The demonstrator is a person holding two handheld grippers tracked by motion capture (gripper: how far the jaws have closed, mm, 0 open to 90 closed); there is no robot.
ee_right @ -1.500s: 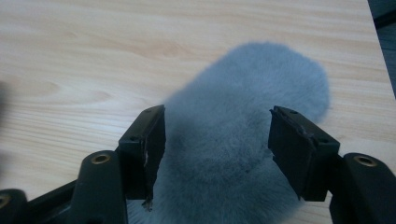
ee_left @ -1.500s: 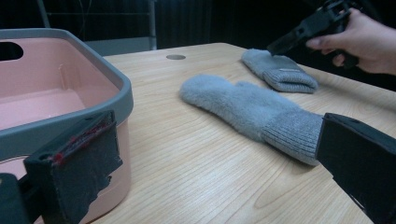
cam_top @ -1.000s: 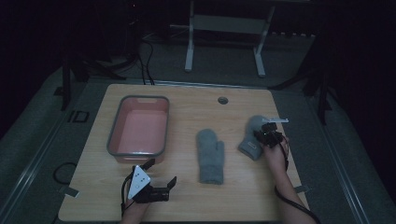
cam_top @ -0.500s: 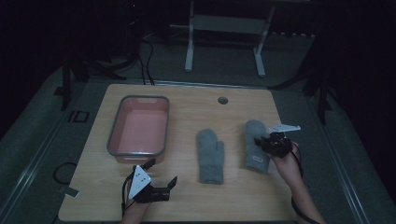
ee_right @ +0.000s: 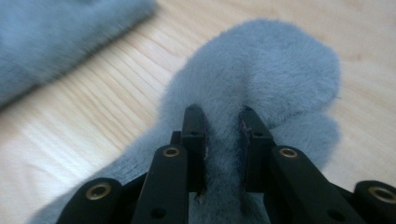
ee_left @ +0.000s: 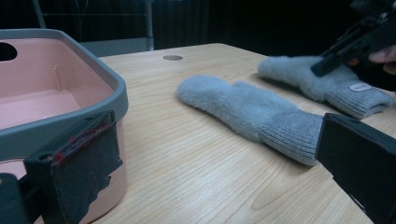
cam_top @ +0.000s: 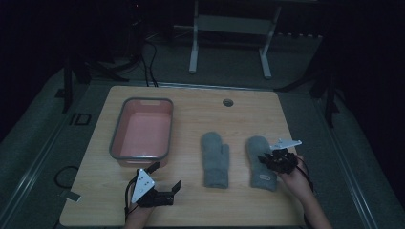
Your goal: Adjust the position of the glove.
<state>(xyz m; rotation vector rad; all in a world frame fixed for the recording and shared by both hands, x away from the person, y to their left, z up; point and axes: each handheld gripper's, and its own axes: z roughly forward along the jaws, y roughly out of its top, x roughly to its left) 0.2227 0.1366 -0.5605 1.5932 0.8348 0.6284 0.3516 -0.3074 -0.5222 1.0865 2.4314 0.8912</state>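
Two grey fluffy mittens lie side by side on the wooden table. The left mitten lies flat with its cuff toward the front edge. My right gripper is shut on the right mitten, pinching a ridge of its fluff near the middle. The mitten's labelled cuff points at the front edge. At the front left, my left gripper is open and holds nothing. It rests beside the near corner of a pink tub with a grey rim.
A round cable hole sits near the table's far edge. Beyond the table stand a white frame's legs, and cables run over the dark floor. Bare wood lies between the tub and the mittens.
My right gripper has drawn back toward the front edge with the right mitten, which was bunched up and now lies stretched out. The left gripper has not moved.
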